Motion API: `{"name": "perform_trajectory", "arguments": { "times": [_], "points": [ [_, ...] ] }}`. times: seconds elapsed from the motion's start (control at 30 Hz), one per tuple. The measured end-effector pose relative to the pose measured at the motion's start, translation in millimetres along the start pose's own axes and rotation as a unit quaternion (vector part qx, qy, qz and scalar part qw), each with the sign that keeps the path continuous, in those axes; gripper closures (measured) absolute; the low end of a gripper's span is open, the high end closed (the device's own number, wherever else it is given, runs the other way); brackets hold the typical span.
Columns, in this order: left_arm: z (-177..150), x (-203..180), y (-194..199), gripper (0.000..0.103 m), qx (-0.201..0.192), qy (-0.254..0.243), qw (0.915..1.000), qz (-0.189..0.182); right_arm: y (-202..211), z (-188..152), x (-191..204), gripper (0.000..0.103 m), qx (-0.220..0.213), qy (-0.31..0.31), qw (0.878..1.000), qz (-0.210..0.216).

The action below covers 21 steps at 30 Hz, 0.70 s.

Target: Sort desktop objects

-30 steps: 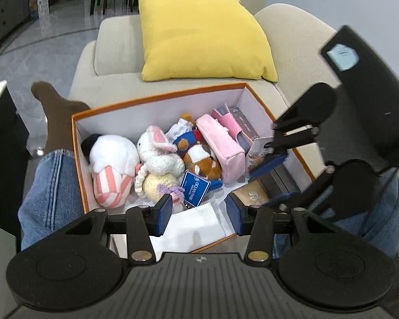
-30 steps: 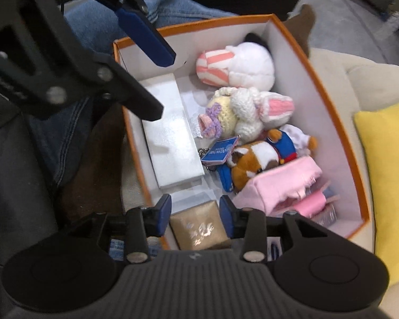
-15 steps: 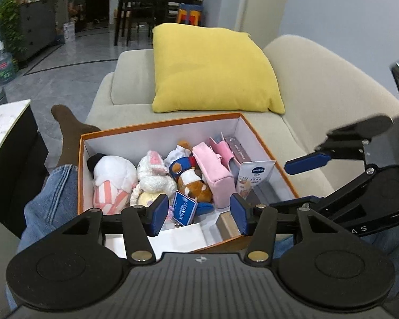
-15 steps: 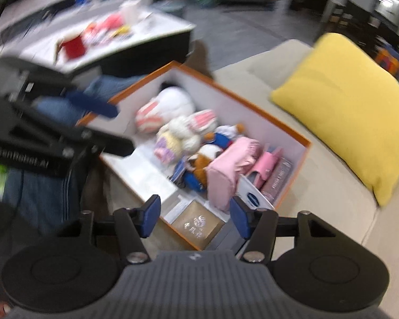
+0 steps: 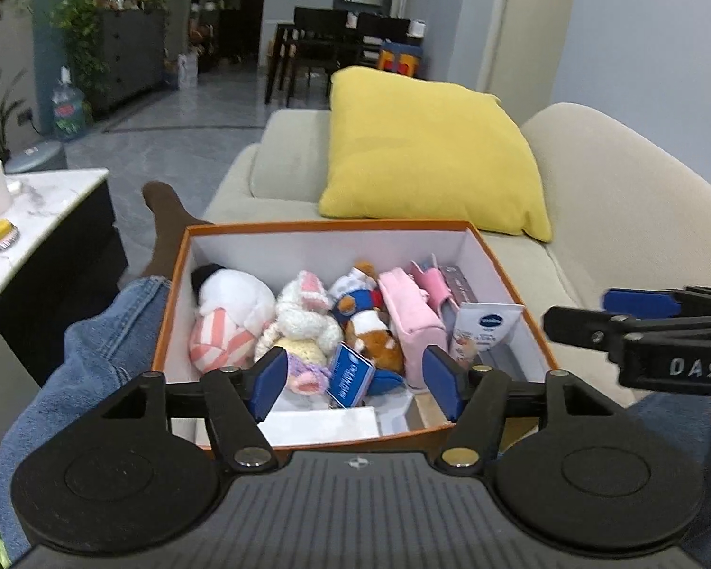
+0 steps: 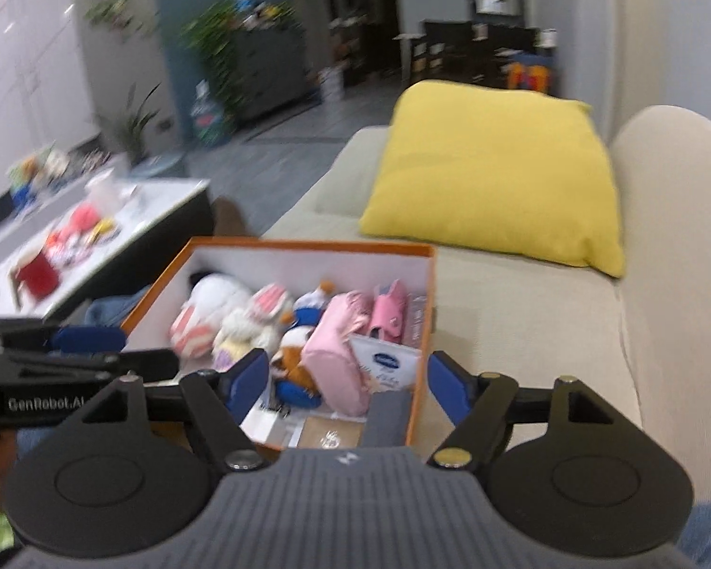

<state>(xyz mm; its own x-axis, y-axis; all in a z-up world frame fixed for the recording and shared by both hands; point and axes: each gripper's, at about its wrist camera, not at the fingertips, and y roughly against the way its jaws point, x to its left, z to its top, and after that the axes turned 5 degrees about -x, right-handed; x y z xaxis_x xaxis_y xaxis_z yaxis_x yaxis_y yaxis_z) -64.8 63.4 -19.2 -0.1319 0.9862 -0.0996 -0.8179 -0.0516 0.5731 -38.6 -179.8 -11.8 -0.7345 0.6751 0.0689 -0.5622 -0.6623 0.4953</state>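
**Ana:** Right wrist view is smeared with blur; can you make out what sits on the marble-topped table (image 6: 132, 208)?

**Ben:** Only red and pink blobs there. The orange box (image 6: 308, 250) is clearer: it rests on the beige sofa (image 6: 521, 313), against the person's jeans-clad leg (image 5: 95, 351), near one yellow cushion (image 5: 431, 151).

**Ana:** How many toys are inside?

**Ben:** I count three plush ones: a white toy with pink stripes (image 5: 227, 317), a bunny (image 5: 303, 313) and a small blue-jacketed figure (image 5: 360, 298). Beside them lie one pink pouch (image 5: 410, 327), one Vaseline carton (image 5: 483, 332) and one blue tag (image 5: 350, 377). Items behind the pouch are half hidden.

**Ana:** And the grippers?

**Ben:** Left gripper (image 5: 355, 384) hovers over the box's near edge, fingers spread apart, holding nothing. Right gripper (image 6: 341, 386) does likewise, also parted and empty. The left view's edge cuts off most of the right gripper.
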Motion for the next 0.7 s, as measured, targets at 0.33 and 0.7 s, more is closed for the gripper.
{"name": "perform_trajectory", "arguments": {
  "times": [0.33, 0.7],
  "points": [
    [-12, -5, -16, 0.018, -0.009, -0.017, 0.9983, 0.055, -5, -18, 8, 0.014, -0.037, -0.023, 0.998, -0.034],
    [-26, 4, -40, 0.018, 0.008, -0.013, 0.9970, 0.076, -36, -38, 12, 0.010, -0.017, -0.037, 0.999, -0.027]
  ]
}}
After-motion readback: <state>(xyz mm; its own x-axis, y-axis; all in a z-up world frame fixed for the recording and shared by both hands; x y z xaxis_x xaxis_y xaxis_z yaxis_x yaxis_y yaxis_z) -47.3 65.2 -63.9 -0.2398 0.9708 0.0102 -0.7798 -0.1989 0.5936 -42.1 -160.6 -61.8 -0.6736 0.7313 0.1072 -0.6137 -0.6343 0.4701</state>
